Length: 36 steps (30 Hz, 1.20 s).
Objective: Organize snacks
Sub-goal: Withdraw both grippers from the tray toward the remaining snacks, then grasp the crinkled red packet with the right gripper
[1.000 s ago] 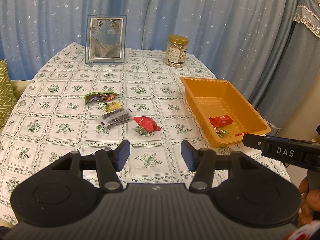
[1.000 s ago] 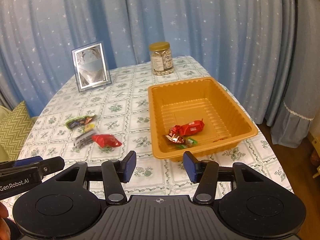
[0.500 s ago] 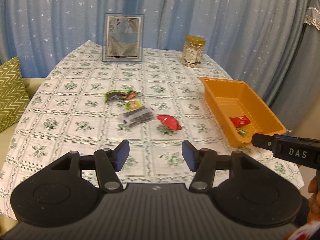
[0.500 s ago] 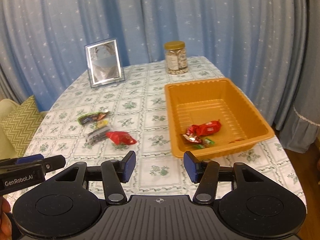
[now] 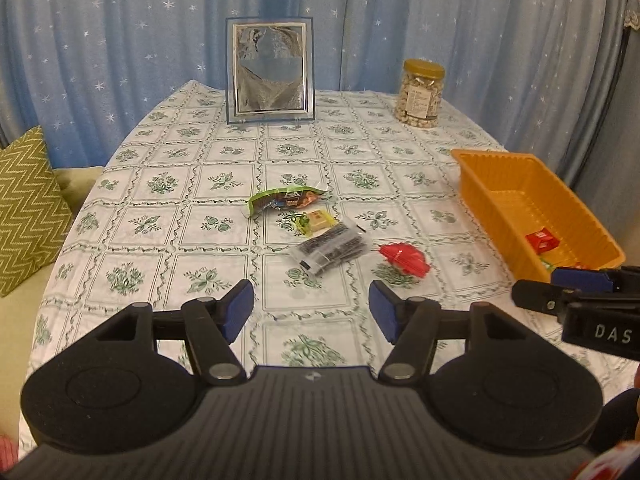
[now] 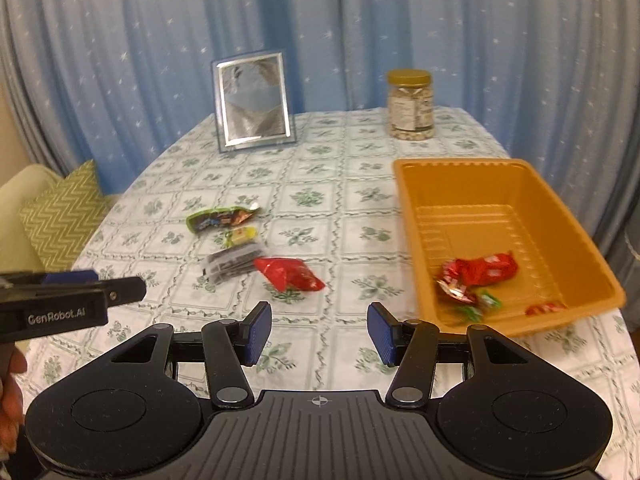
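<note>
Several snacks lie mid-table: a green packet [image 5: 282,199] [image 6: 220,218], a small yellow candy [image 5: 316,221] [image 6: 240,236], a dark clear packet [image 5: 332,249] [image 6: 234,262] and a red packet [image 5: 404,259] [image 6: 290,273]. An orange tray [image 5: 496,196] [image 6: 408,216] at the right holds red wrappers [image 6: 478,272] and small candies. My left gripper [image 5: 311,314] is open and empty, above the near table, short of the snacks. My right gripper [image 6: 319,332] is open and empty, between the red packet and the tray.
A silver photo frame [image 5: 270,70] [image 6: 254,102] and a gold-lidded jar of nuts [image 5: 420,94] [image 6: 410,104] stand at the table's far side. Blue star curtains hang behind. A green zigzag cushion [image 5: 24,208] lies left of the table.
Both grippers have drawn back and turned left, so the snacks and tray sit further right and further off in view. Both stay open and empty. Nothing on the table has moved.
</note>
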Tool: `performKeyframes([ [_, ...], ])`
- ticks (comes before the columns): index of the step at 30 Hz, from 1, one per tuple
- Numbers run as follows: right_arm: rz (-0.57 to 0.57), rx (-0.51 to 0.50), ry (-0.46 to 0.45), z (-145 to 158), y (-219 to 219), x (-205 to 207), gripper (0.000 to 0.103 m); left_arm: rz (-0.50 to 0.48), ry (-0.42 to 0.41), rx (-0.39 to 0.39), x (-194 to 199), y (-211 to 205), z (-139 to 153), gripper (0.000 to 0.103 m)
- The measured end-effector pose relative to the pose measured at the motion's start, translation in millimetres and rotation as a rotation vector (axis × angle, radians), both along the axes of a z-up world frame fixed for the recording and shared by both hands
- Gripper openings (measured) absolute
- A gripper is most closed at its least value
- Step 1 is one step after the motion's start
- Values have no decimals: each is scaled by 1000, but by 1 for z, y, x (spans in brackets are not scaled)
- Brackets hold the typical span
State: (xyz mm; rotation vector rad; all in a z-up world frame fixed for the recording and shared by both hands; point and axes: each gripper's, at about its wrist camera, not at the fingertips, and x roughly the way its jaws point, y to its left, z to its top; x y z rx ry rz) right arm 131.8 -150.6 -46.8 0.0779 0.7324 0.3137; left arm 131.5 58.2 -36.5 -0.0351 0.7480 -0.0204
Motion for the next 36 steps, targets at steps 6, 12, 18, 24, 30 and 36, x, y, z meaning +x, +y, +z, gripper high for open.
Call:
performKeyframes([
  [6, 69, -56, -1, -22, 27, 25, 53, -30, 31, 40, 30, 8, -21, 68],
  [12, 146, -165, -31, -43, 50, 49, 53, -47, 48, 66, 54, 18, -44, 71],
  [18, 219, -293, -76, -65, 71, 68, 53, -44, 50, 47, 71, 31, -63, 72],
  [24, 270, -373, -102, -82, 86, 87, 53, -62, 26, 62, 80, 32, -70, 73],
  [30, 281, -433, -116, -92, 93, 98, 51, -82, 28, 52, 83, 33, -78, 73],
  [36, 255, -414, -135, -89, 87, 94, 31, -112, 25, 52, 89, 31, -82, 74],
])
